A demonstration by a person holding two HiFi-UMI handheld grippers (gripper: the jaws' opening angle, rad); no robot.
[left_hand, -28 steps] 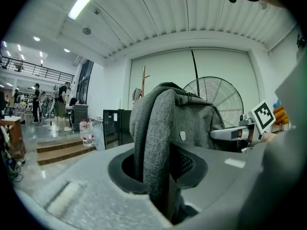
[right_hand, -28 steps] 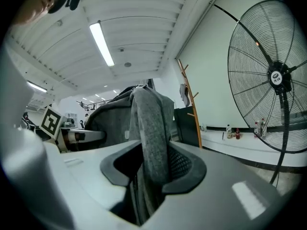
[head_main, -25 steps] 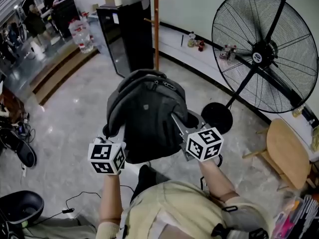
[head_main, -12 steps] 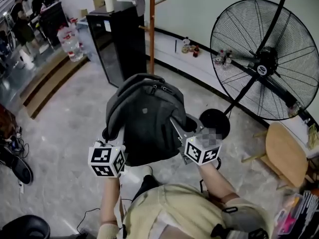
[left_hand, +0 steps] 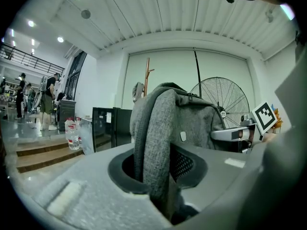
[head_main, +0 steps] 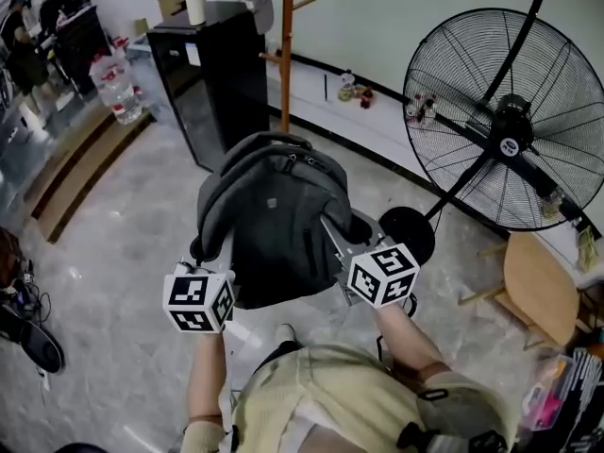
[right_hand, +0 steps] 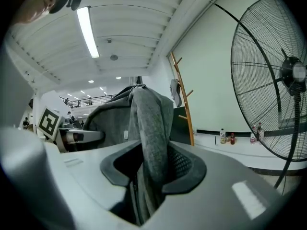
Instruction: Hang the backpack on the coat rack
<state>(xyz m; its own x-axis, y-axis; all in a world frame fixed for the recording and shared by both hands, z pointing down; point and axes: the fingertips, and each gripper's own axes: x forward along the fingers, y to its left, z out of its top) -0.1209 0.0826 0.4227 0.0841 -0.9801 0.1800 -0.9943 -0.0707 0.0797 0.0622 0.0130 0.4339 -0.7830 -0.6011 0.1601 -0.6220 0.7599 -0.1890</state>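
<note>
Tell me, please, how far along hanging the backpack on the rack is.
Done: the backpack is lifted, left tongs and right tongs each shut on a shoulder strap. In hand: holding it clear of the floor. Left: hooking it on the coat rack ahead.

The grey floor (head_main: pixel 123 225) ahead of me lies open up to the coat rack (head_main: pixel 285 55). A black cabinet (head_main: pixel 222 74) stands just beside the rack on its left (very near the pole), so room there is tight. On the right a big fan (head_main: pixel 510 140) blocks the way, its round base (head_main: pixel 408 234) near the backpack (head_main: pixel 274 220). A wooden stool (head_main: pixel 540 286) sits further right, and steps (head_main: pixel 71 173) bound the left.
</note>
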